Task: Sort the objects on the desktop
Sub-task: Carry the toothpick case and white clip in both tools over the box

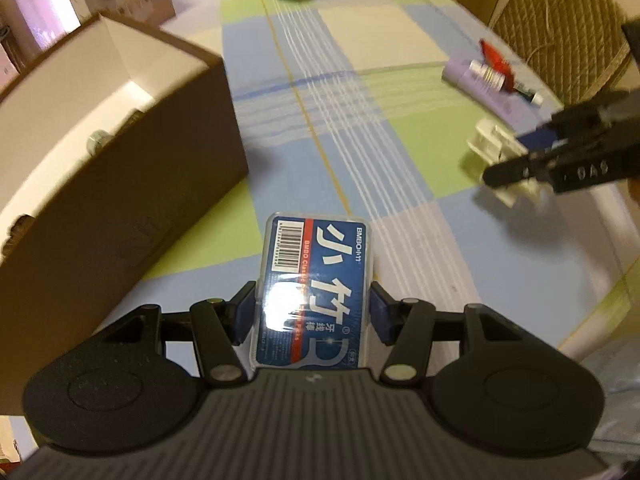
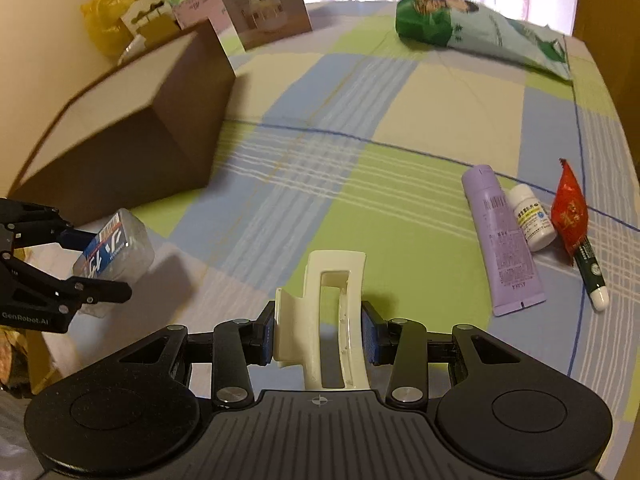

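Note:
My left gripper (image 1: 314, 312) is shut on a clear floss-pick box with a blue label (image 1: 316, 280), held above the checked tablecloth; it also shows in the right wrist view (image 2: 114, 250). My right gripper (image 2: 318, 334) is shut on a cream hair claw clip (image 2: 328, 312), held above the cloth; it shows in the left wrist view (image 1: 500, 160) at the right. An open brown cardboard box (image 1: 100, 152) stands to the left of both grippers, also in the right wrist view (image 2: 132, 128).
A purple tube (image 2: 500, 240), a white pill bottle (image 2: 532, 218), a red sachet (image 2: 570, 208) and a green pen (image 2: 592, 272) lie at the right. A green-and-white bag (image 2: 472, 32) lies at the far side. A printed carton (image 2: 260, 4) stands behind the box.

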Demonstrator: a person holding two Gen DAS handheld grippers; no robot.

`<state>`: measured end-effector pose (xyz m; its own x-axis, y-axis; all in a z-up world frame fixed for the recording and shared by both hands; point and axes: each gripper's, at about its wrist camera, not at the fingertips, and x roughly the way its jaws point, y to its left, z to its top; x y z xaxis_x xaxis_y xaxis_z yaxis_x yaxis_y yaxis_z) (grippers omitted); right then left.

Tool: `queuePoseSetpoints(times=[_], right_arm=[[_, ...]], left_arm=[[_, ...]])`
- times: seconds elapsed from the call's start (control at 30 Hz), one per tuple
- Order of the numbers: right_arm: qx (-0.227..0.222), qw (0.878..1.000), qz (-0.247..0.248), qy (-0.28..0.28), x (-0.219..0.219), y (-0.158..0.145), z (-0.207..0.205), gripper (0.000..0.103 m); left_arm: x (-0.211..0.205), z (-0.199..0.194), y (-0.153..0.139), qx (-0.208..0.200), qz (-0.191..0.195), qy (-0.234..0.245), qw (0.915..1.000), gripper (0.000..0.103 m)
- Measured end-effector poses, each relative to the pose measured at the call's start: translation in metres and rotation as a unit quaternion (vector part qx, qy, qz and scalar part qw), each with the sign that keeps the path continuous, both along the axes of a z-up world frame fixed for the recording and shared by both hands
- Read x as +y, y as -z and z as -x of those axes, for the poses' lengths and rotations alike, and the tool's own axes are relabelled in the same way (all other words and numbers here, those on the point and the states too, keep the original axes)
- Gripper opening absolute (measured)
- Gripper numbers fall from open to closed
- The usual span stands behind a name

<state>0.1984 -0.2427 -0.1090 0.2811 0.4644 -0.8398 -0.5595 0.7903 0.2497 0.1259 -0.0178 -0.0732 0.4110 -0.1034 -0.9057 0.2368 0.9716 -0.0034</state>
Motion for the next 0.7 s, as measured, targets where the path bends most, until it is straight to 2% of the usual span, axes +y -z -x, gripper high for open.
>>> queuePoseSetpoints(times=[0.33,0.7], right_arm=[[-0.016,0.999,-0.022,-0.026,0.049,-0.049,0.022,0.044],[-0.040,0.993,-0.073,-0.085,0.138,-0.080,0.014,0.044]], left_arm=[[0.048,0.020,-0.059,-0.067,-0.005,-0.048,0.9966,0.052],[0.145,0.034,-0.104,-0.118,-0.025,-0.129,0.9843,0.053]])
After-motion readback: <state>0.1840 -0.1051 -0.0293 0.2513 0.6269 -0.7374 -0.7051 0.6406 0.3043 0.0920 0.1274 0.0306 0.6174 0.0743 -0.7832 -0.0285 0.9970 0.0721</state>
